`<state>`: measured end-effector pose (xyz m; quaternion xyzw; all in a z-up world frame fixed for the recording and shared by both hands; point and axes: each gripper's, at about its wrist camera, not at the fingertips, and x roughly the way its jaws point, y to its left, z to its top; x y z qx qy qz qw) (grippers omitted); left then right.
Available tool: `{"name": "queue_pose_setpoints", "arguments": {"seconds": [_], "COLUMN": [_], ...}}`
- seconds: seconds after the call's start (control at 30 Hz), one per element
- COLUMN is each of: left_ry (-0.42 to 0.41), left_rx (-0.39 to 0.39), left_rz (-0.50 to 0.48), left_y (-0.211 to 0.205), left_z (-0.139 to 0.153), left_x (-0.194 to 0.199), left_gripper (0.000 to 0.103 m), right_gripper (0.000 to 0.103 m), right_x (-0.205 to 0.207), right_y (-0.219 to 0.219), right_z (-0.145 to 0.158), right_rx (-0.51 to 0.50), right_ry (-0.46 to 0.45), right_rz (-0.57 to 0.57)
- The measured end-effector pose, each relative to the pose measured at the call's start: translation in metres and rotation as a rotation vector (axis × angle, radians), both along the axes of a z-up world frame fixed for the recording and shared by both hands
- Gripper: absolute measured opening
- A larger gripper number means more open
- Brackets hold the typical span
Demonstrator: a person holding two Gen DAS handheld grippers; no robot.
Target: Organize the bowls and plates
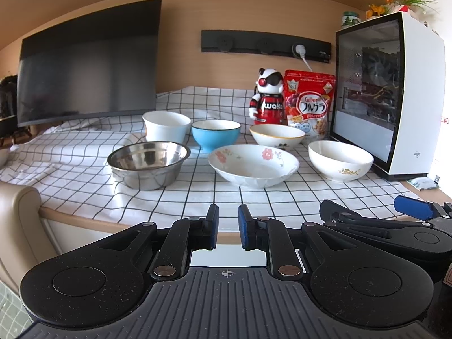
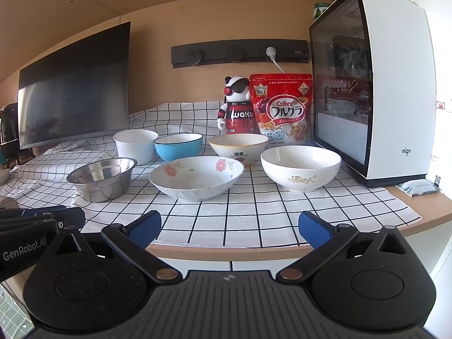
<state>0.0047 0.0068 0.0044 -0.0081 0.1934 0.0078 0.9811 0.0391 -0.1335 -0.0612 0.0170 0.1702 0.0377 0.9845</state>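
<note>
Left gripper (image 1: 228,227) jaws near-closed, empty; floral bowl (image 1: 253,165) well beyond

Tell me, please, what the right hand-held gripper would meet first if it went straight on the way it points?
Probably the floral bowl: the open right hand-held gripper points slightly down across the checked cloth toward it, though depth is unclear.

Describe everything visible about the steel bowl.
The steel bowl is round, shiny bare metal with a rolled rim, sloping walls and a flat base. It stands upright and looks empty, its inside mirroring the room. It sits on the checked cloth at the left end of the front row, left of the flowered bowl and in front of the white cup. Nothing but the cloth touches it; neither gripper is near it.
</note>
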Motion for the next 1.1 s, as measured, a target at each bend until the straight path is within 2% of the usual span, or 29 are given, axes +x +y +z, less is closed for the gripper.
{"name": "queue_pose_setpoints", "arguments": {"seconds": [0.6, 0.87, 1.1], "left_ry": [0.007, 0.041, 0.075], "left_rx": [-0.006, -0.024, -0.092], "left_rz": [0.007, 0.019, 0.041], "left_y": [0.002, 0.016, 0.050], "left_z": [0.000, 0.009, 0.027], "left_x": [0.004, 0.024, 0.056], "left_gripper": [0.018, 0.018, 0.018], "right_gripper": [0.103, 0.103, 0.103], "right_x": [0.005, 0.021, 0.047], "right_y": [0.003, 0.011, 0.027], "right_z": [-0.001, 0.007, 0.025], "right_rx": [-0.005, 0.005, 0.021], "right_ry": [0.010, 0.031, 0.016], "right_rz": [0.004, 0.022, 0.058]}}
